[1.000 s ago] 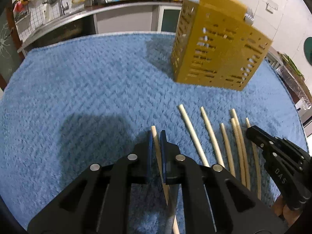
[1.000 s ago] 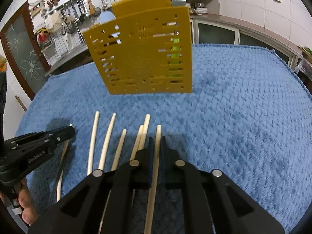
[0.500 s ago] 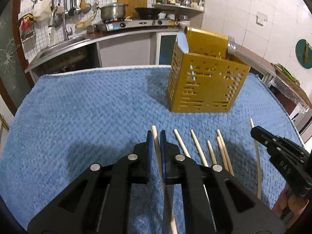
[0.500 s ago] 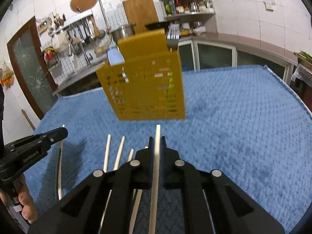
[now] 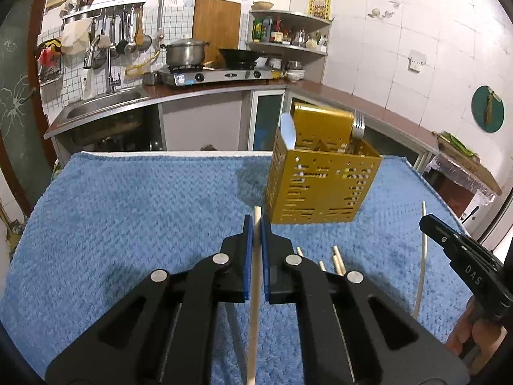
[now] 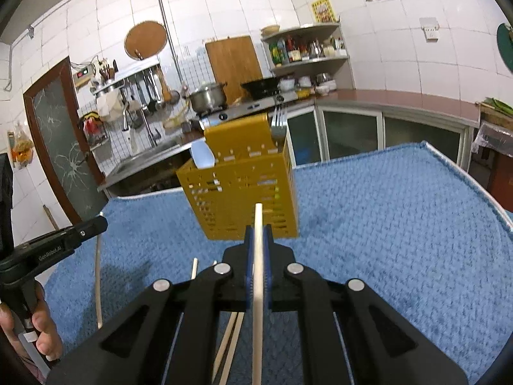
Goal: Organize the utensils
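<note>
We hold two black plastic claws above a table draped in a thick blue towel (image 5: pixel 128 224) with a nubbly, woven texture.

In the left wrist view, our left claw (image 5: pixel 256 229) is closed on a slender, round, pale wooden chopstick (image 5: pixel 255 288). Its blue-padded fingers press on either side of the stick, whose blunt tip pokes out just past them toward 12 o'clock. At about 1 o'clock from this claw stands a mustard-yellow utensil caddy (image 5: pixel 320 189), a boxy holder pierced with rows of small slots. A pale spoon (image 5: pixel 287 131) and a metal fork (image 5: pixel 358 126) stand upright inside it. Just beyond the claw's right side, the ends of several loose chopsticks (image 5: pixel 336 258) lie on the towel.

In the right wrist view, our right claw (image 6: pixel 258 232) is closed on a second chopstick (image 6: pixel 258 288), equally pale and straight, its tip reaching toward 12 o'clock in front of the caddy's slotted front wall. The caddy stands just beyond this claw at 12 o'clock. The other claw appears at 9 o'clock, its stick hanging downward from it.

Behind the table, we see a white-tiled kitchen with a steel pot (image 5: pixel 186 52) on a stove.
</note>
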A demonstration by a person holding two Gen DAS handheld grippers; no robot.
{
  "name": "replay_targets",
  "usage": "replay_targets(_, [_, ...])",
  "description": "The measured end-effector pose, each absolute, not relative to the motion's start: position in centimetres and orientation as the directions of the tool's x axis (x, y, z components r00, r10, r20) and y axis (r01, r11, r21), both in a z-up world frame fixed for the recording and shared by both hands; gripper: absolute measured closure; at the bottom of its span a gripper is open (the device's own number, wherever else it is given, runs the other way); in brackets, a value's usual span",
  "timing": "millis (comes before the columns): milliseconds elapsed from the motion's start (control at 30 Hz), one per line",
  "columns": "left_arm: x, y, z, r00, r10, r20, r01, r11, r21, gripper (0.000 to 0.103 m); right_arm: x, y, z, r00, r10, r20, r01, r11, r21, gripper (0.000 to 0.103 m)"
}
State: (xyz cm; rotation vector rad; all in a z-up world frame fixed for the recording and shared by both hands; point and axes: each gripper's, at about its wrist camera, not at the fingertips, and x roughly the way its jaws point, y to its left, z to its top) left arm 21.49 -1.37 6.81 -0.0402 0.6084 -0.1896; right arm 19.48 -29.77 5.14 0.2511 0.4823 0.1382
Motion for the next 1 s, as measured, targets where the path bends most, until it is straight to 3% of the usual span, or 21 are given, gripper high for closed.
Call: replay_targets(1000, [22.7,-3.0,15.2,0.880,-0.239,-0.410,0.213,0.971,-0.109,0.099,19.4,-31.9,13.7,0.950,0.155,-0.272,-0.097,0.971,0.217,0.097])
